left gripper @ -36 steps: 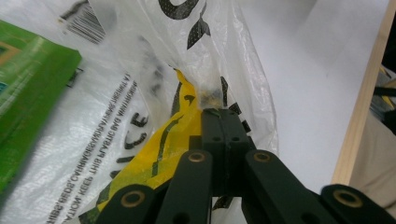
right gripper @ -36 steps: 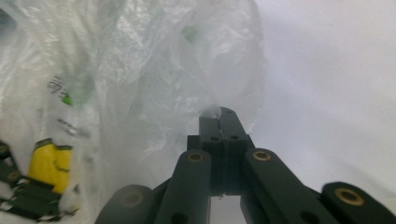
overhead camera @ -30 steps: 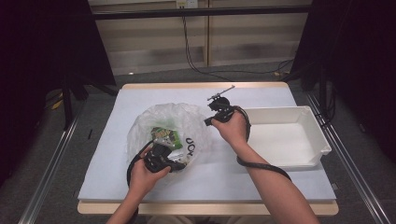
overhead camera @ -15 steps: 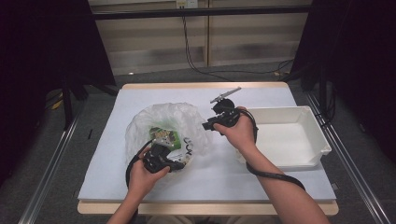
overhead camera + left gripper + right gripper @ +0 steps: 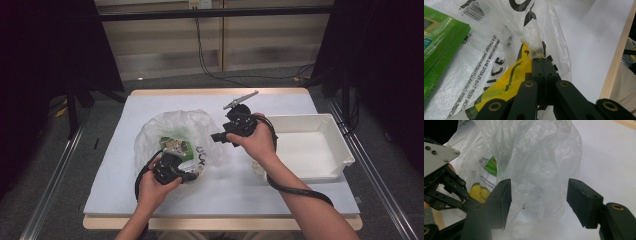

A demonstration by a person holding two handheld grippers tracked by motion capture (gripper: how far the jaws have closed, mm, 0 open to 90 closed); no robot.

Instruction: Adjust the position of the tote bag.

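Now my left tongs [image 5: 541, 60] pinch the bag [image 5: 172, 132] at its near edge on the desk [image 5: 280, 180]; my right tongs [image 5: 539, 202] gape wide, just beside it, holding nothing.

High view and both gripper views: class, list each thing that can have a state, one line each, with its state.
Left gripper: shut, pinching the plastic bag's edge.
Right gripper: open, jaws apart, facing the bag.
Plastic bag: crumpled, lying on the table, holding a green packet.
Green packet: inside the bag.
White tray: empty, at the table's right side.
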